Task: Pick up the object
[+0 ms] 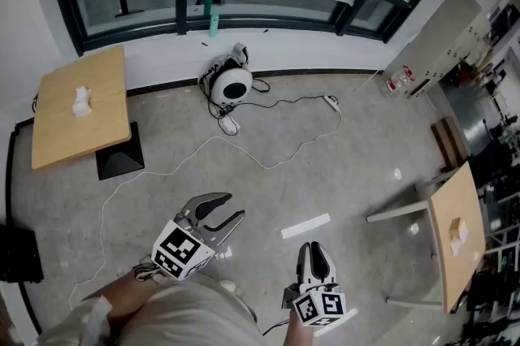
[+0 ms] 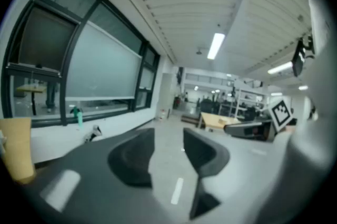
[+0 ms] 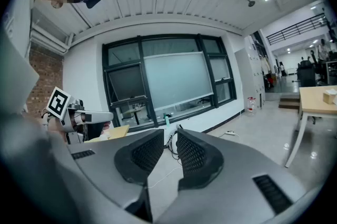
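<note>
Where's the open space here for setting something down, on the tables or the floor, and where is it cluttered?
Free: the left table, bare apart from the white object near its middle. Also the floor between the white strip and the right table, above its legs. Crowded: below the window, where the round white device sits and its cable loops across the floor.

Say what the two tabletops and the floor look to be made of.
Left tabletop and right tabletop: light wood or wood-look laminate with a matte finish. Both are an even pale tan, too far off to tell which. Floor: probably polished concrete or terrazzo, semi-gloss, since it is speckled grey with lamp glints.
</note>
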Demonstrator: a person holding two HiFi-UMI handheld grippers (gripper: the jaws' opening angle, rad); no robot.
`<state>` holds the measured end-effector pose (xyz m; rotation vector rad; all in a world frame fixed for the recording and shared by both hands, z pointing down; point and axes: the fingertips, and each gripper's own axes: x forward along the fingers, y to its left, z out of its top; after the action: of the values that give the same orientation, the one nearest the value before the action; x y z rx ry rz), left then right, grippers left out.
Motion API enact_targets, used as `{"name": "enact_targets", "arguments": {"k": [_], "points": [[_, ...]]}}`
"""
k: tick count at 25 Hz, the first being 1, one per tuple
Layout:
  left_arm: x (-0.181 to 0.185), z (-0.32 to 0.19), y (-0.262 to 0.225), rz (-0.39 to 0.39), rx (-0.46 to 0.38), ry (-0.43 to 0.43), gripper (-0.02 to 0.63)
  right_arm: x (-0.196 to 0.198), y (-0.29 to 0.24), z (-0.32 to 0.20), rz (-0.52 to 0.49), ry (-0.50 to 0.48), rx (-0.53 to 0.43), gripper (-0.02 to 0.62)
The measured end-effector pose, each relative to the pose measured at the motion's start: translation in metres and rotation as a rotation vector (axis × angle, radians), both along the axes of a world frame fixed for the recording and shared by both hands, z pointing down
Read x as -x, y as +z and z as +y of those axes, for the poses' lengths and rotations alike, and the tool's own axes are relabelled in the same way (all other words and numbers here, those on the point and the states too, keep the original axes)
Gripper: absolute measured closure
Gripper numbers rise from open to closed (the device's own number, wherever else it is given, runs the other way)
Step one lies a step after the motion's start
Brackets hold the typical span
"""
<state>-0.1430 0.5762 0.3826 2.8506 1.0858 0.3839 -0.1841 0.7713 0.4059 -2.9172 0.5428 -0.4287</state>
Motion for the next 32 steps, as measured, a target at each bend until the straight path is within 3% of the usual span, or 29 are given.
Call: {"name": "enact_targets", "arguments": {"k": [6, 10, 15, 21, 29, 32], "points": [[-0.053, -0.159, 0.001, 0.009, 0.013, -0.158, 0.448, -0.075, -0.006, -0.137, -0.017, -0.105, -0.024, 0.534], [-0.078, -0.267, 0.010, 0.009, 0.021, -0.296, 0.448, -0.132, -0.005, -0.241, -0.012, -0.262, 0.002, 0.534], [-0.079, -0.386, 0.040, -0.036, 0.038, -0.506, 0.448, -0.179, 0.012, -0.367, -0.017, -0.479, 0.059, 0.532], [-0.110, -0.474, 0.074, -0.129, 0.055, -0.730, 0.448, -0.254, 0.036, -0.481, -0.066, -0.718, 0.060, 0.532], [-0.211, -0.565, 0.074, -0.174, 0.066, -1.031, 0.448, -0.385, 0.056, -0.630, -0.074, -1.109, 0.084, 0.532], [-0.237, -0.582, 0.066, -0.193, 0.018, -1.112, 0.448, -0.421, 0.053, -0.670, -0.072, -1.250, 0.097, 0.532]]}}
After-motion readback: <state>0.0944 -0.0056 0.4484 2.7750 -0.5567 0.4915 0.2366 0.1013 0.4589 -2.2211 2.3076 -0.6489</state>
